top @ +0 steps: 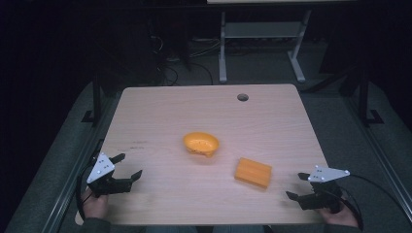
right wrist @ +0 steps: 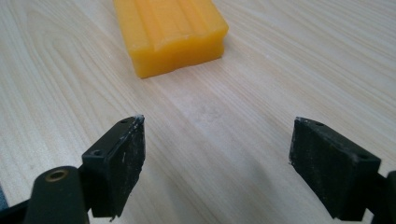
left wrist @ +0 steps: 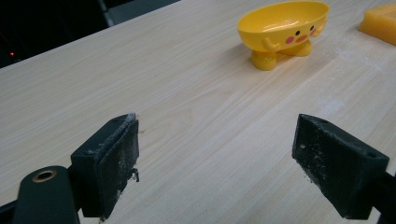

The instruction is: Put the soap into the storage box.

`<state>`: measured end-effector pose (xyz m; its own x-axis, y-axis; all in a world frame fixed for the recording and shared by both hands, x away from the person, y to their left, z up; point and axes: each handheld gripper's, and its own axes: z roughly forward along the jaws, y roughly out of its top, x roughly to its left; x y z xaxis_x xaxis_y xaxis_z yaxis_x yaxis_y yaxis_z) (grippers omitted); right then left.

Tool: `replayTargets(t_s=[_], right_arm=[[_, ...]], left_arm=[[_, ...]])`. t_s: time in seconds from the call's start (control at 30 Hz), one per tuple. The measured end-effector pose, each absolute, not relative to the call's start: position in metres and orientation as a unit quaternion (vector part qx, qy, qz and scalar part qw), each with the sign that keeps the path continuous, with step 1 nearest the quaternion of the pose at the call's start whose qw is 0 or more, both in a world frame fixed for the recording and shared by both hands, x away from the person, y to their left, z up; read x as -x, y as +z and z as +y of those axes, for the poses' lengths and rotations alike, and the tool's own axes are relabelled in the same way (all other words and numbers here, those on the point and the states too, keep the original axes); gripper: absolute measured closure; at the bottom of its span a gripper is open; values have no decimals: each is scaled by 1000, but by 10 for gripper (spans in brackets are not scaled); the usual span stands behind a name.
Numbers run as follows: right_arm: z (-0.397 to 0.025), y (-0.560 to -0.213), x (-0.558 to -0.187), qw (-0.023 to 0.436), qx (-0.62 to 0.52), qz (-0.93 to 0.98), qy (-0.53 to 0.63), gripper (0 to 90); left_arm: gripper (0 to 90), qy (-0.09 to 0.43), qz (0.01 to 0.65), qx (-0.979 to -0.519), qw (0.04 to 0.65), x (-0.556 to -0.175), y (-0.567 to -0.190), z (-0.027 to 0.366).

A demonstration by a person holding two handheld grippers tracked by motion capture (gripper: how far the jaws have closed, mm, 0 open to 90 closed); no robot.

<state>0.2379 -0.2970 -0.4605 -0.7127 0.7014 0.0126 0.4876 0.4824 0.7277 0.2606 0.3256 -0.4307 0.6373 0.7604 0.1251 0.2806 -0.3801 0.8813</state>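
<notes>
A yellow footed dish point(top: 200, 143) with a small painted face stands near the middle of the wooden table point(top: 160, 111); the left gripper view has the dish point(left wrist: 282, 30) at upper right. An orange ridged block point(top: 252, 172) lies flat to its right and nearer me, and fills the top of the right gripper view as the block point(right wrist: 170, 32). My left gripper point(top: 127, 166) hovers open at the table's front left, jaws point(left wrist: 215, 163) wide apart and empty. My right gripper point(top: 297, 185) is open at the front right, a short way from the block, with nothing between its jaws point(right wrist: 215, 163).
A round cable hole point(top: 242, 97) sits near the table's far edge. Beyond the table stand the white legs of another desk point(top: 223, 48) and loose cables on a dark floor. Bare wood lies between both grippers and the two objects.
</notes>
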Motion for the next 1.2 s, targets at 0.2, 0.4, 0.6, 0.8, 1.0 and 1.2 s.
replayTargets(t_s=[0.2,0.4,0.6,0.8,1.0,1.2], right_arm=[[-298,-459,-238,154,-355,844,371,167],[-293,-462,-241,144,-352,852,358,166],[-289,-465,-242,135,-349,858,353,167],[-282,-464,-244,133,-342,859,356,167],[-273,-459,-248,118,-338,863,356,149],[-264,-451,-255,112,-329,870,350,140]], left_arm=[[139,268,328,-788,448,-261,-430,325],[139,269,327,-785,452,-260,-430,325],[139,270,325,-787,450,-260,-429,325],[139,271,327,-785,451,-260,-429,325],[139,273,330,-783,450,-260,-429,327],[139,272,332,-783,450,-260,-429,327]])
